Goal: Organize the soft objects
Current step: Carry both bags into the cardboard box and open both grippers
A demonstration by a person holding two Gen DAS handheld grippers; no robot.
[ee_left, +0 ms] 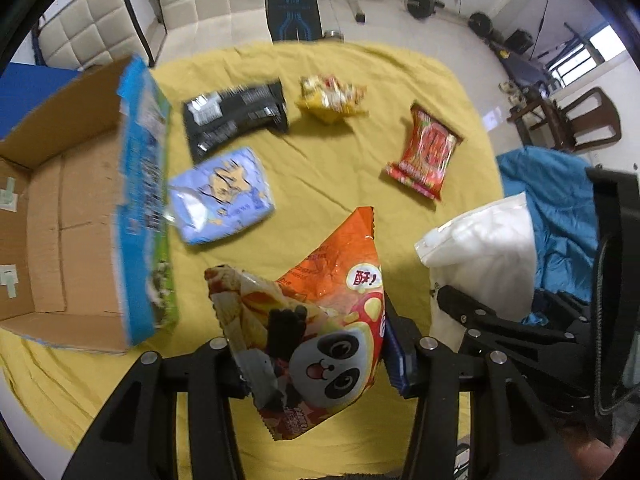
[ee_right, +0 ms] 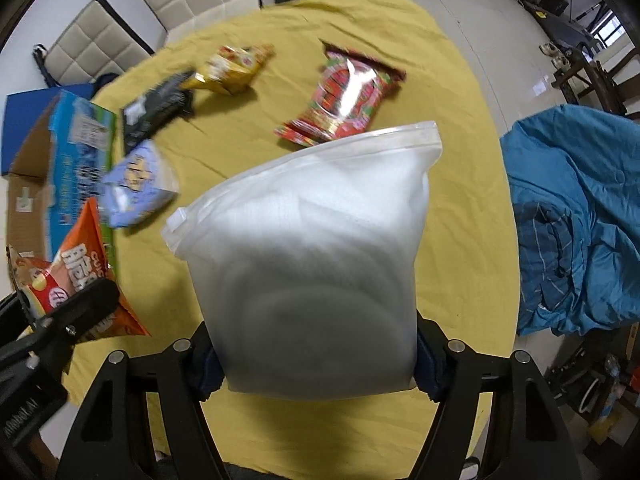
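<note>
My left gripper (ee_left: pixel 316 364) is shut on an orange snack bag with a panda print (ee_left: pixel 332 312), which hangs above the yellow cloth. My right gripper (ee_right: pixel 316 366) is shut on the lower end of a frosted white zip bag (ee_right: pixel 312 256), also lifted, with its zip edge pointing away. In the left wrist view the white bag (ee_left: pixel 488 248) hangs to the right of the orange one. Still lying on the cloth are a lavender packet (ee_left: pixel 224 196), a black packet (ee_left: pixel 236 116), a yellow snack bag (ee_left: pixel 332 98) and a red packet (ee_left: pixel 428 152).
An open cardboard box (ee_left: pixel 60 220) with a blue printed flap (ee_left: pixel 144 200) stands at the left edge of the yellow-covered round table (ee_left: pixel 320 184). Blue clothing (ee_right: pixel 576 216) lies heaped to the right. Padded chairs (ee_left: pixel 100 20) and gym gear stand beyond.
</note>
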